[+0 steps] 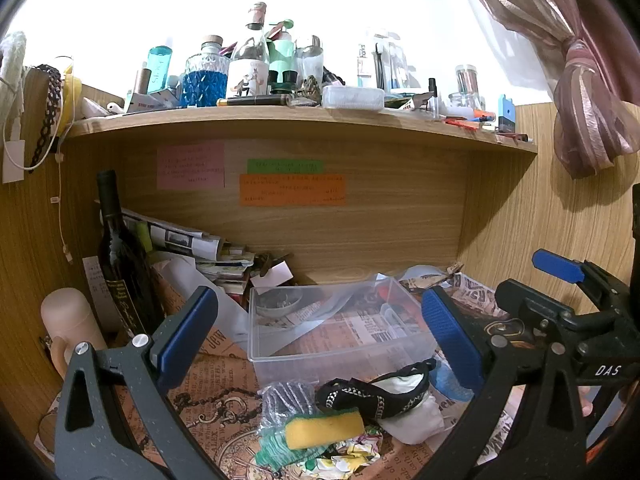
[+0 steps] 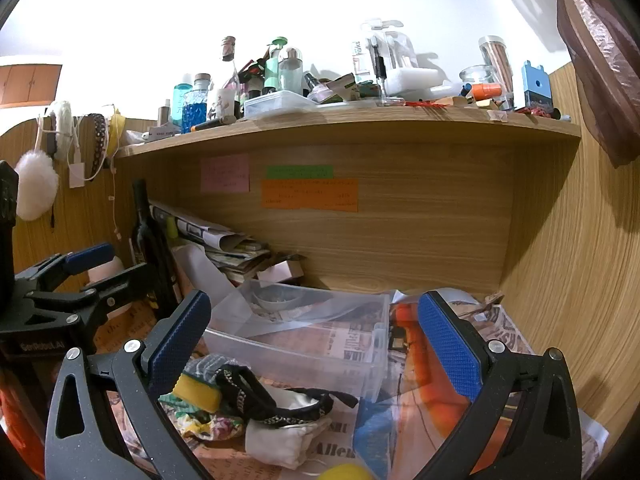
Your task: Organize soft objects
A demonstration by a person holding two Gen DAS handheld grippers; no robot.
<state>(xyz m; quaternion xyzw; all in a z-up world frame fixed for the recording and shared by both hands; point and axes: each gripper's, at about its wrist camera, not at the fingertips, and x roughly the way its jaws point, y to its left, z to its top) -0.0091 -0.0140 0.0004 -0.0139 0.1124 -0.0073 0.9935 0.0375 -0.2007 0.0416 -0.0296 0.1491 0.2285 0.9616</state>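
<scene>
A pile of soft things lies on the newspaper-covered desk in front of a clear plastic bin point(image 1: 340, 332): a yellow sponge point(image 1: 324, 426), a black patterned band point(image 1: 372, 398), a white cloth pouch point(image 1: 416, 418) and crumpled floral cloth point(image 1: 352, 456). My left gripper point(image 1: 320, 340) is open and empty above the pile. The right wrist view shows the same bin point(image 2: 304, 340), sponge point(image 2: 198, 394), band point(image 2: 272, 400) and pouch point(image 2: 280, 440). My right gripper point(image 2: 316, 348) is open and empty over them. A yellow ball point(image 2: 344, 472) shows at the bottom edge.
A dark wine bottle point(image 1: 120, 256) and stacked papers point(image 1: 200, 248) stand at the back left. A beige flask point(image 1: 68, 328) is at the left. A crowded shelf point(image 1: 300, 120) overhangs the desk. A blue packet point(image 2: 372, 436) and an orange item point(image 2: 432, 364) lie right of the bin.
</scene>
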